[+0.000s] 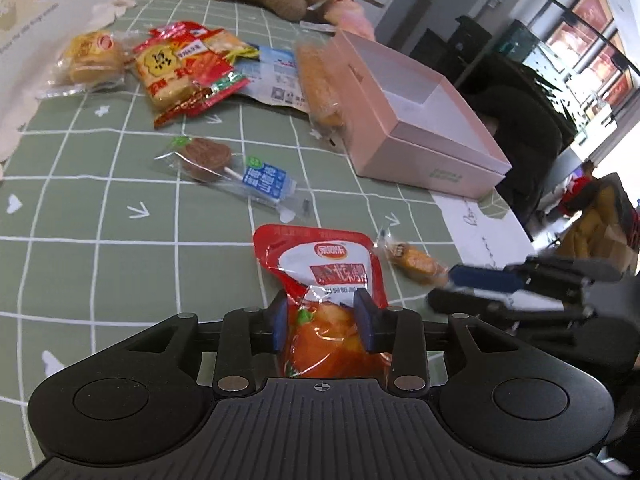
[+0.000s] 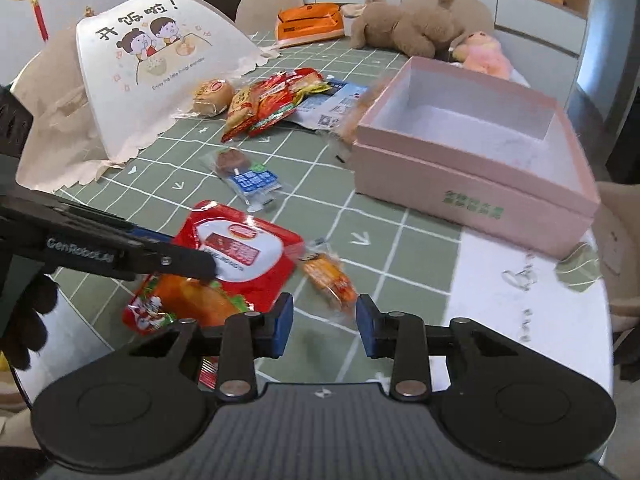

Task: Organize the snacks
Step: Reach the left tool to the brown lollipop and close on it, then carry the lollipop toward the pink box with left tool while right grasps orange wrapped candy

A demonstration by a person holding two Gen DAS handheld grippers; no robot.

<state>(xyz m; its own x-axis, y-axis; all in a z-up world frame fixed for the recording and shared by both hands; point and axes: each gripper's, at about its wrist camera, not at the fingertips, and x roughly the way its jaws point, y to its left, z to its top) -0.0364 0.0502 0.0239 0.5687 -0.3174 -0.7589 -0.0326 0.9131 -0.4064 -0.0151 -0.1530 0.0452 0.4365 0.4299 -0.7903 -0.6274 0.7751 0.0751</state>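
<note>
A red snack pouch (image 1: 320, 276) lies flat on the green checked tablecloth (image 1: 120, 208). My left gripper (image 1: 323, 322) stands astride its lower half, jaws apart and not pressing it. In the right wrist view the left gripper (image 2: 192, 254) hovers over the red pouch (image 2: 240, 256). A small orange wrapped snack (image 2: 330, 280) lies just ahead of my right gripper (image 2: 324, 320), which is open with nothing between its pads. In the left wrist view the blurred right gripper (image 1: 440, 286) reaches in beside the small snack (image 1: 416, 262). The open pink box (image 2: 460, 196) is empty.
The pink box (image 1: 420, 160) has a long wrapped snack (image 1: 320, 80) leaning on its side. Beyond lie a wrapped lollipop (image 2: 236, 160), a snack pile (image 2: 272, 100) and a bun (image 2: 212, 96). A white food cover (image 2: 160, 60), plush bear (image 2: 416, 20) and orange box (image 2: 312, 24) stand at the back.
</note>
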